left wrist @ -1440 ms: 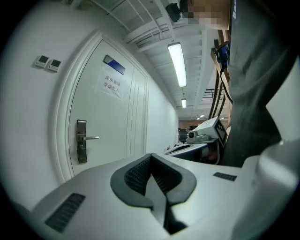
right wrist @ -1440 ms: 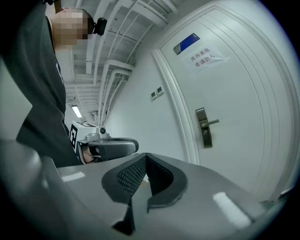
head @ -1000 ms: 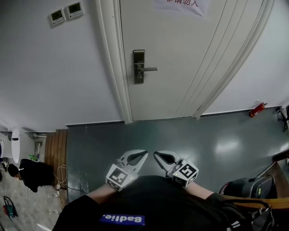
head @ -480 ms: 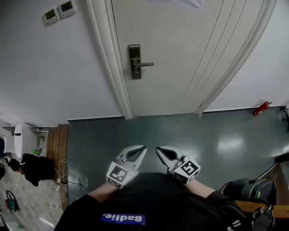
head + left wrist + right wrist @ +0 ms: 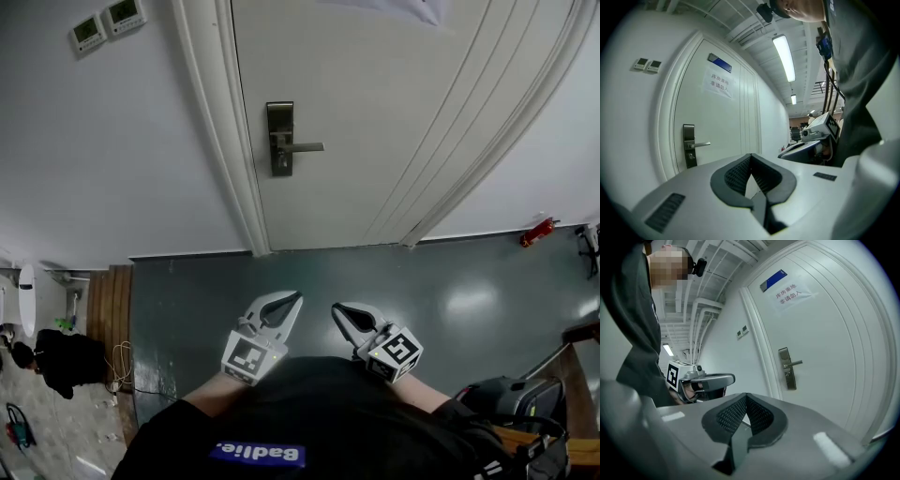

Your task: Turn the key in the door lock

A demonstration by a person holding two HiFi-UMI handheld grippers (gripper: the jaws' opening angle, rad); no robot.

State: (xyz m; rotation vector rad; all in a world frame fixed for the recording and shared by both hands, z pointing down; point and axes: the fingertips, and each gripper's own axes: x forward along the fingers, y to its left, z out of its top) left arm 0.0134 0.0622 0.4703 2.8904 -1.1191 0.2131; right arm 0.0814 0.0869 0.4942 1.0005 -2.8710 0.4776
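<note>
Lock (image 5: 280, 139): well ahead; to be approached squarely.
Left gripper (image 5: 295, 300): jaws pressed together, empty.
Right gripper (image 5: 337, 308): likewise; to be opened near lock.

White walls (image 5: 122, 159) meet a glossy grey-green floor (image 5: 422, 281), and a long strip light (image 5: 784, 57) glows on the ceiling.

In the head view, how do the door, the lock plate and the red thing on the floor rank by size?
Largest: door.
Then: lock plate.
Smallest: red thing, which is near the picture's edge, so this is less sure.
</note>
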